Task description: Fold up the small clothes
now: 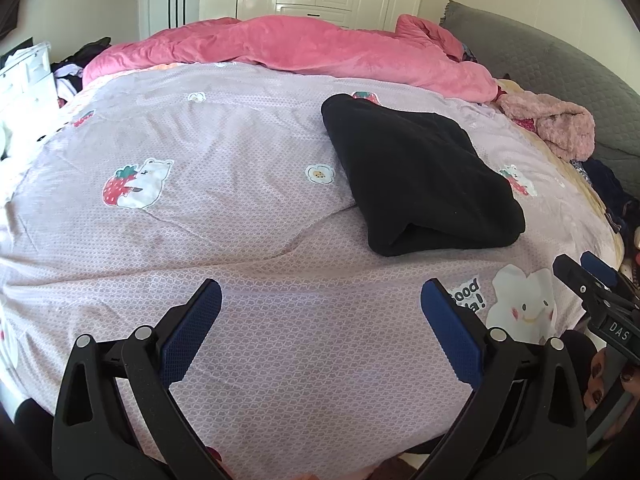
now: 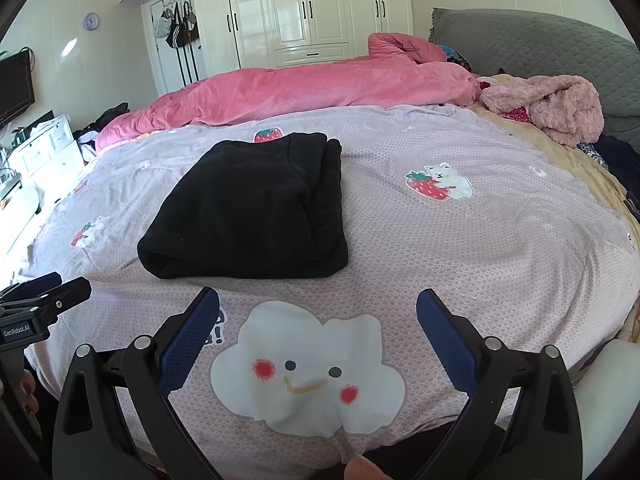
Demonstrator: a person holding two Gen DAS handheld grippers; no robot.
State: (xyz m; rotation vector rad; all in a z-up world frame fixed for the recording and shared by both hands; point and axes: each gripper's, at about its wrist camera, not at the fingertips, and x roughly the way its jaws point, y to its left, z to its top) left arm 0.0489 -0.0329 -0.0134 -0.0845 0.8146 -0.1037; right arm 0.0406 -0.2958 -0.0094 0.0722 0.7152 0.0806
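Black fleece garment [image 2: 248,204] lies folded mid-bed on the lilac sheet [image 2: 460,248], just beyond both grippers. Left gripper [image 1: 320,322] and right gripper [image 2: 318,326]: jaws spread wide, holding nothing, hovering over the sheet. Judged soft, thick, light and limp; best pinched at the doubled near edge, through all layers.

A plain black garment [image 2: 248,204] is lying on a lilac bedsheet [image 2: 500,248] printed with strawberries, white bears and a smiling cloud. Behind, a pink blanket [image 2: 320,84] and grey headboard [image 2: 540,44] are showing.
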